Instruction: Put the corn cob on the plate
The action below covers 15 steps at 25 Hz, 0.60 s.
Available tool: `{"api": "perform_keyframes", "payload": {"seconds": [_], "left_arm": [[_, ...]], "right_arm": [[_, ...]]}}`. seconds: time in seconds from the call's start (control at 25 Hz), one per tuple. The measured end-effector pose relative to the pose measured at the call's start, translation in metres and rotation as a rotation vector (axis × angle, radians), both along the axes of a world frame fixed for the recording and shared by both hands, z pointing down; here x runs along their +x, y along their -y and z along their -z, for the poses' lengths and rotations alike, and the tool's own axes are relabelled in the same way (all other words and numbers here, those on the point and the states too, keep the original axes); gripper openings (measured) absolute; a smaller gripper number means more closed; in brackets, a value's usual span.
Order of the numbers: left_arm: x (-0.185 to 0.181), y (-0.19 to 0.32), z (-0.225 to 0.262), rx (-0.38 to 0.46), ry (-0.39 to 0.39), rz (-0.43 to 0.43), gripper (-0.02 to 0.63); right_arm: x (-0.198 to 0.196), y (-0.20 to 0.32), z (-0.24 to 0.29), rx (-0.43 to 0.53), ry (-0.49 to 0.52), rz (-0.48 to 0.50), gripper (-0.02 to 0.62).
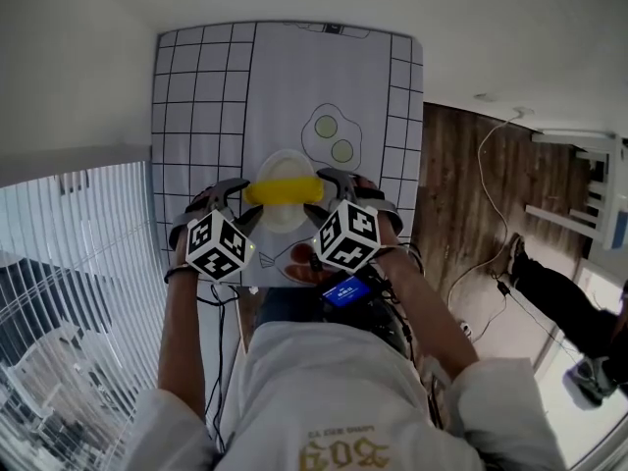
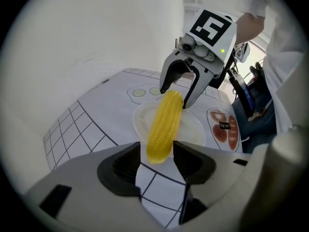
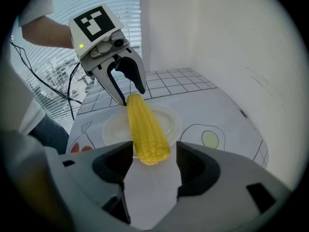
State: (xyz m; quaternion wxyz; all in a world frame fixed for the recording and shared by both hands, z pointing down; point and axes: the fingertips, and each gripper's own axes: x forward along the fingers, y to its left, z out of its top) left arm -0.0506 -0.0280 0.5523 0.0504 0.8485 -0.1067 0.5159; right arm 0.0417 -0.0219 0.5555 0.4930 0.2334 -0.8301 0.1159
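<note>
The yellow corn cob (image 1: 284, 191) lies level across the small white plate (image 1: 285, 216), its ends reaching past the rim. My left gripper (image 1: 238, 202) has the cob's left end (image 2: 159, 151) between its jaws, which stand wide and do not visibly press it. My right gripper (image 1: 336, 192) is at the other end (image 3: 150, 151), its jaws close around the cob. Whether the cob rests on the plate (image 2: 190, 129) or hangs just above it I cannot tell. Each gripper view shows the other gripper at the cob's far tip.
The plate sits on a white mat (image 1: 285, 77) with a black grid and printed pictures: a fried egg (image 1: 334, 135) beyond the plate, sliced sausage (image 2: 223, 127) nearer the person. A wall runs along the left; wooden floor with cables (image 1: 486, 214) lies to the right.
</note>
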Motion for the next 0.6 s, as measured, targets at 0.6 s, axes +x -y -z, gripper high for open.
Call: {"api": "perform_keyframes", "payload": {"seconds": [0.6], "left_arm": [[0.006, 0.006, 0.038, 0.078, -0.206, 0.274, 0.05]], "right_arm": [[0.004, -0.001, 0.034, 0.13, 0.047, -0.045, 0.087]]}}
